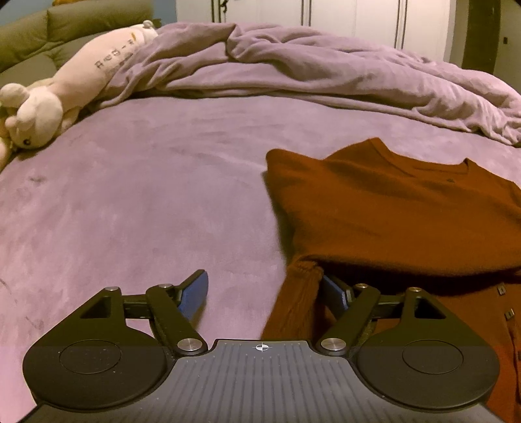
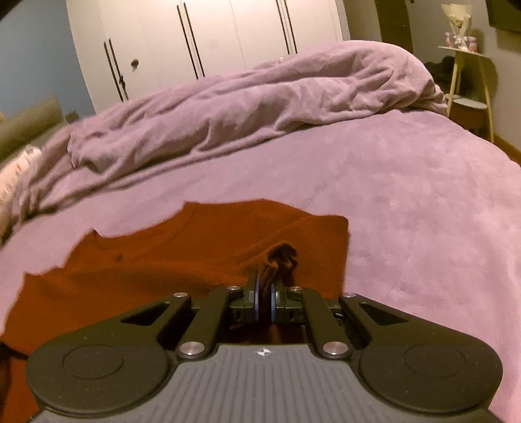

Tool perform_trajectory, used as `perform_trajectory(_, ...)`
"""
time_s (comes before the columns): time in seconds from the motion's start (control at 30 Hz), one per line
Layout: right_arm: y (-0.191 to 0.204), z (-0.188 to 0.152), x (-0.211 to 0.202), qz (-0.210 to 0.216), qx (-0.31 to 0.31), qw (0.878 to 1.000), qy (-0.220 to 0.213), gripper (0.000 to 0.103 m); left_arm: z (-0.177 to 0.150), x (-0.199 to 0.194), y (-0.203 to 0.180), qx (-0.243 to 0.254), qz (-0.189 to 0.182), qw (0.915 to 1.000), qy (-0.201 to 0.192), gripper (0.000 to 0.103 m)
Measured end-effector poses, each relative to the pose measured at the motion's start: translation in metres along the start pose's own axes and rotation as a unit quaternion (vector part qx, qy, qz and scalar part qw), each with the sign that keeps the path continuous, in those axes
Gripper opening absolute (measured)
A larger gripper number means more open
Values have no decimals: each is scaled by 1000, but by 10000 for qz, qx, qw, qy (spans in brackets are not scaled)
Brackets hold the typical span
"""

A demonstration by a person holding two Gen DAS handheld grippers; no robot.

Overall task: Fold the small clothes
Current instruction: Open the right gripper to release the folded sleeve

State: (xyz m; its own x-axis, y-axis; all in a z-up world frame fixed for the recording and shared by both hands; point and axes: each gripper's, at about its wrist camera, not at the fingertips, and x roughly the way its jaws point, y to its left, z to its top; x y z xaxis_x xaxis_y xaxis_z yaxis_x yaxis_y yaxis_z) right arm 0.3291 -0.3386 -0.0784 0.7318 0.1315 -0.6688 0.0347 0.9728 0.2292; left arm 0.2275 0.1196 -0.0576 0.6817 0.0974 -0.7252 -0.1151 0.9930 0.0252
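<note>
A rust-brown knit sweater (image 1: 390,208) lies partly folded on the purple bedspread (image 1: 146,195), neckline toward the far side. In the left wrist view its ribbed sleeve cuff (image 1: 301,286) sits between the wide-apart jaws of my left gripper (image 1: 265,291), against the right blue pad (image 1: 335,289); the left pad is clear of it, so the gripper is open. In the right wrist view my right gripper (image 2: 264,293) is shut on the other bunched sleeve cuff (image 2: 281,255), held over the sweater's body (image 2: 146,270).
A rumpled purple blanket (image 1: 309,65) is heaped along the far side of the bed. A pale plush toy (image 1: 65,94) lies at the far left by an olive headboard (image 1: 65,29). White wardrobe doors (image 2: 202,39) stand behind; a small side table (image 2: 472,81) is at the right.
</note>
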Motion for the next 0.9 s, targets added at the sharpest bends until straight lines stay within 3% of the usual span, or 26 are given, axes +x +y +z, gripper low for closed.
perform_trajectory(0.2, -18, 2, 2, 430, 478, 9976, 238, 6, 2, -31, 7, 139, 53, 9997, -193, 81)
perform_trajectory(0.27, -24, 2, -2, 690, 682, 9948, 312, 12, 7, -41, 11, 96, 51, 9994, -336, 83)
perform_trajectory(0.33, -31, 2, -5, 961, 1048, 9894, 295, 28, 15, -42, 12, 23, 26, 9991, -416, 88)
perform_trajectory(0.43, -41, 4, -1, 1204, 1691, 9778, 284, 38, 27, -31, 4, -39, -33, 9994, -330, 88)
perform_trajectory(0.57, -45, 9, 14, 1300, 2038, 9697, 349, 37, 37, -10, -16, 7, -165, 9996, -238, 89)
perform_trajectory(0.6, -44, 9, 18, 1268, 2024, 9703, 387, 28, 39, -5, -22, 51, -174, 9996, -228, 89)
perform_trajectory(0.63, -41, 10, 21, 1240, 1930, 9724, 423, 12, 40, 1, -28, 87, -172, 9996, -191, 89)
perform_trajectory(0.7, -33, 13, 24, 1117, 1610, 9793, 506, 8, 44, 10, -39, 126, -201, 9996, -168, 89)
perform_trajectory(0.83, -16, 18, 0, 904, 829, 9921, -273, 7, 49, 21, -54, 202, -139, 9992, -321, 90)
perform_trajectory(0.9, -6, 18, -5, 499, 364, 9960, -647, 7, 48, 30, -61, 323, 5, 9989, -326, 90)
